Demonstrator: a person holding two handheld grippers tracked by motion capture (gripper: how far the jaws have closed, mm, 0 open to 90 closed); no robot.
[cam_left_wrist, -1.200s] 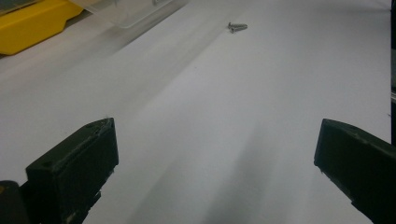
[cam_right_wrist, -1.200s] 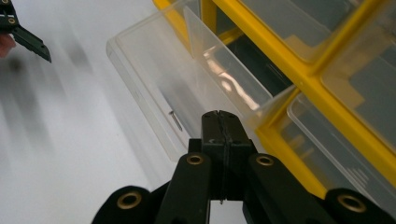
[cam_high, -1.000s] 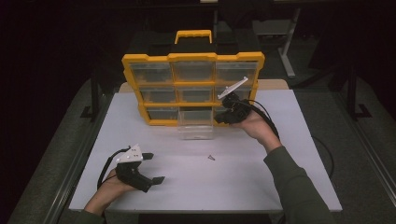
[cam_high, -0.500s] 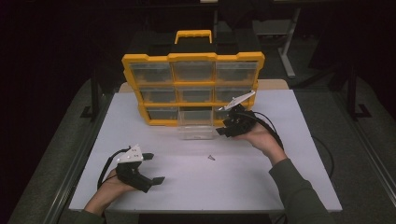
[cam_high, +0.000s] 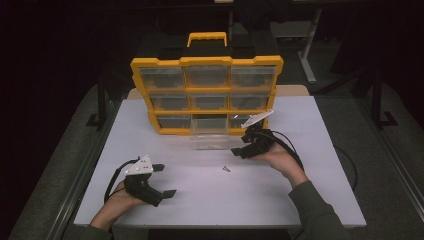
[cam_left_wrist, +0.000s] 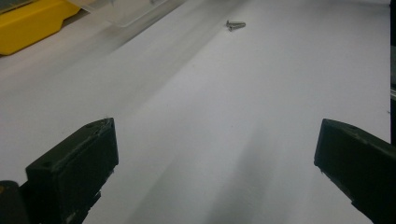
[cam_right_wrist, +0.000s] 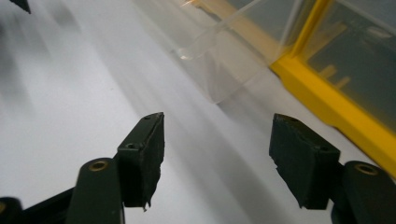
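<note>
A yellow organizer (cam_high: 206, 62) with clear drawers stands upright at the back of the white table (cam_high: 310, 190). Its bottom-middle clear drawer (cam_high: 210, 139) is pulled out onto the table. A small screw (cam_high: 226, 169) lies in front of it. My right gripper (cam_high: 239, 146) hovers low just right of that drawer; its jaws have just been opening and nothing is between them. In the right gripper view the drawer (cam_right_wrist: 219, 65) lies ahead of the open gripper (cam_right_wrist: 217, 144). My left gripper (cam_high: 166, 180) rests open at the front left, with the screw (cam_left_wrist: 236, 24) far ahead.
The organizer's yellow frame (cam_right_wrist: 327, 102) is close on the right of the right gripper's jaws. A carry handle (cam_high: 207, 37) tops the organizer. Cables trail from both grippers. Dark floor and stand legs surround the table.
My right gripper came down from the organizer's right-hand drawers to the table beside the pulled-out drawer, and its jaws opened. The left gripper stayed put.
</note>
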